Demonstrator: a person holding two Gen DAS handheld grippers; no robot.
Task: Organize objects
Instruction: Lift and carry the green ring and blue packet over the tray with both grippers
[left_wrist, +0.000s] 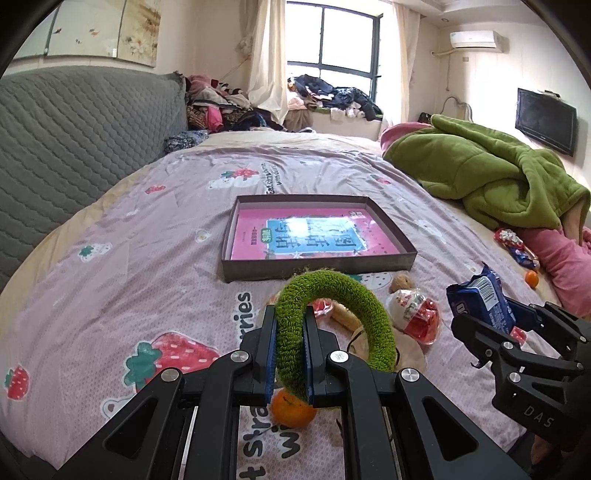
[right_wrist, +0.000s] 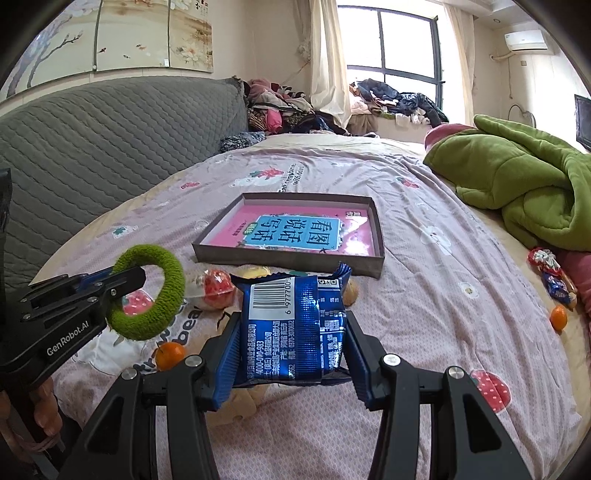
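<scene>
My left gripper is shut on a fuzzy green ring and holds it above the bed; the gripper and the ring also show at the left of the right wrist view. My right gripper is shut on a blue snack packet, also held above the bed; the packet and that gripper show at the right of the left wrist view. A shallow grey box with a pink book inside lies ahead on the bed.
Under the grippers lie a mandarin, a red-wrapped snack, a walnut and a beige soft thing. At the right are another mandarin, a candy bag and a green blanket. A grey headboard is at the left.
</scene>
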